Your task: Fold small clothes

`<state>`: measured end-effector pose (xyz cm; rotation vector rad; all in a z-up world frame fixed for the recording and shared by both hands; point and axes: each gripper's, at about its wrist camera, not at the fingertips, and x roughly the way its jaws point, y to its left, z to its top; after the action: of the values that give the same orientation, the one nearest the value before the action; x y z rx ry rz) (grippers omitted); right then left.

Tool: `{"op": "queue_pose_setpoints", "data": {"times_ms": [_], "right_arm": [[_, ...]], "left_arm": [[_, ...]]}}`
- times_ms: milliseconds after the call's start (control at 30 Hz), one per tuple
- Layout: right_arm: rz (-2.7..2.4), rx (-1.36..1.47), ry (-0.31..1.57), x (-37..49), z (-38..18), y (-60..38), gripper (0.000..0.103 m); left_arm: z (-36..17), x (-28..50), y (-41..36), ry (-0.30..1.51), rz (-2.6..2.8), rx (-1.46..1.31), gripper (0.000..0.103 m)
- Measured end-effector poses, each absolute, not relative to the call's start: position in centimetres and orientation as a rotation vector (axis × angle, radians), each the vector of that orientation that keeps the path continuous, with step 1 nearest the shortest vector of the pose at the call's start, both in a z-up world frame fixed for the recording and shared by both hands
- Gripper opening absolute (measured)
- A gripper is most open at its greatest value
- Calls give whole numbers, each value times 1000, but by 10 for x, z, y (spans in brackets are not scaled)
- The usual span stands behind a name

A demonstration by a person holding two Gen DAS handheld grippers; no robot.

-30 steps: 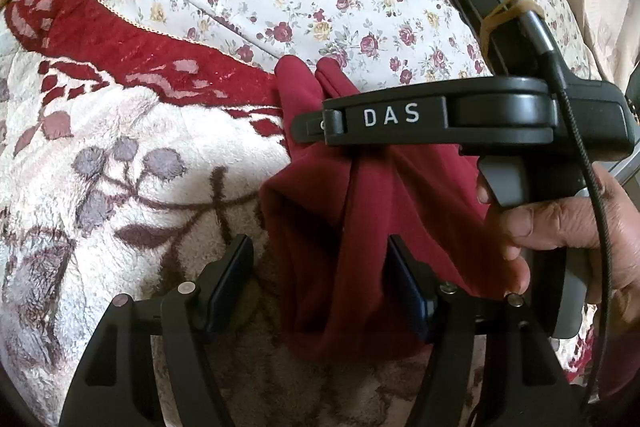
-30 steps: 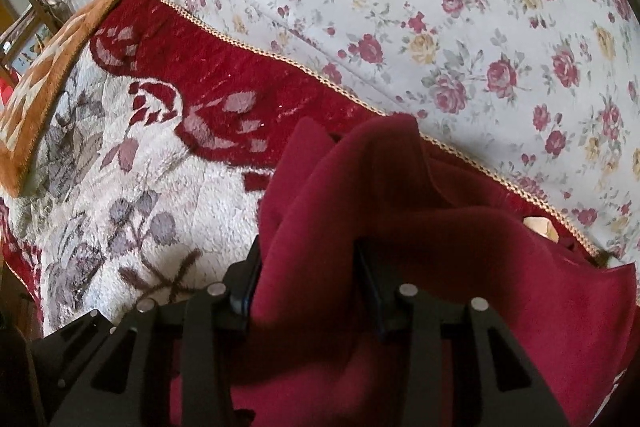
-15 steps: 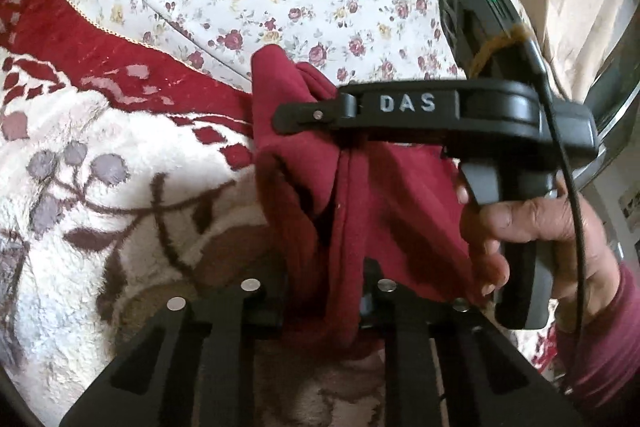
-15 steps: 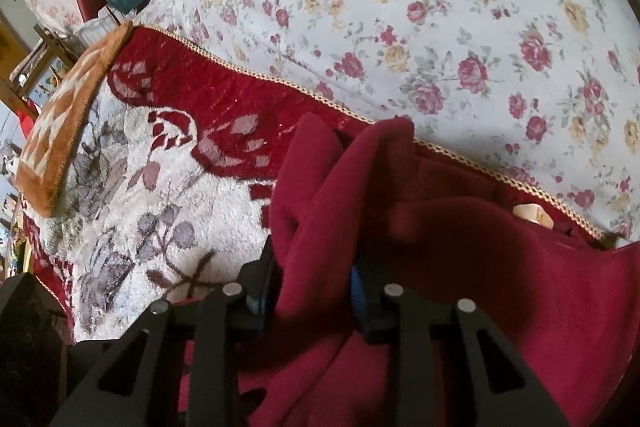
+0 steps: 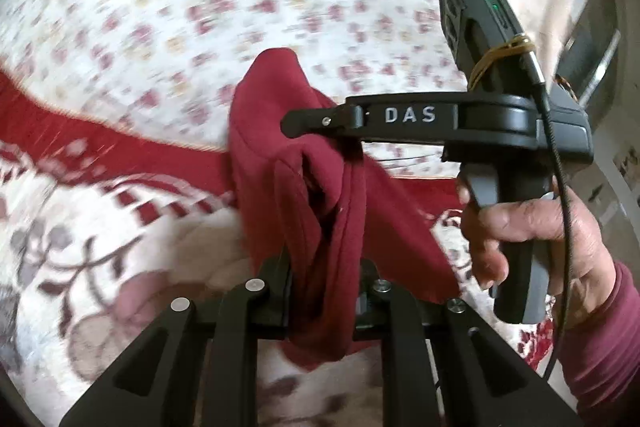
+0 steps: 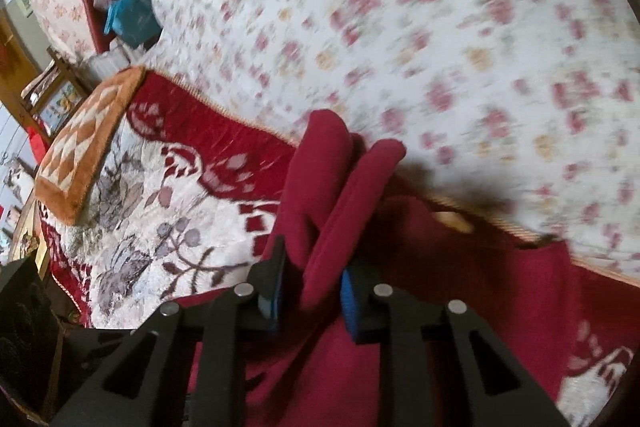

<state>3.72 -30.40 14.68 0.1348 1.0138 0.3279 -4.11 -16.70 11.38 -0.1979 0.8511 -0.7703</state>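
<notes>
Garment (image 5: 320,195): plain deep red, no pattern.
Blanket (image 6: 160,227): cream ground, grey-brown leaf and berry sprays, wide red border with pale leaf motifs, thin gold edge cord.
Bedsheet (image 6: 440,27): white, scattered small red, pink and yellow roses.
Cushion (image 6: 84,147): orange-brown with cream triangles.
Left tool (image 5: 326,283): black.
Right tool (image 6: 312,291): black, blue pads (image 6: 350,303); white "DAS" lettering, green light.
Sleeve (image 5: 608,339): maroon.
Bag (image 6: 128,15): turquoise.

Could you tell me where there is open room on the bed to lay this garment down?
Free: the floral sheet beyond the blanket's red border. Crowded: the near right, under the red garment and both grippers, left and right.
</notes>
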Motion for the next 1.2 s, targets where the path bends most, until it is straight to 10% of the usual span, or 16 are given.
{"op": "queue_pose_setpoints", "data": {"times_ms": [667, 1033, 1167, 1200], "right_arm": [[-27, 505, 1056, -22, 56, -512, 19], [75, 661, 950, -84, 92, -506, 78], [98, 598, 1021, -74, 75, -475, 73], [70, 561, 1028, -74, 73, -471, 48]], "left_arm": [[78, -68, -345, 1004, -981, 11, 5], [116, -76, -252, 838, -847, 131, 14], [94, -67, -250, 917, -801, 103, 14], [92, -67, -251, 927, -795, 104, 14]]}}
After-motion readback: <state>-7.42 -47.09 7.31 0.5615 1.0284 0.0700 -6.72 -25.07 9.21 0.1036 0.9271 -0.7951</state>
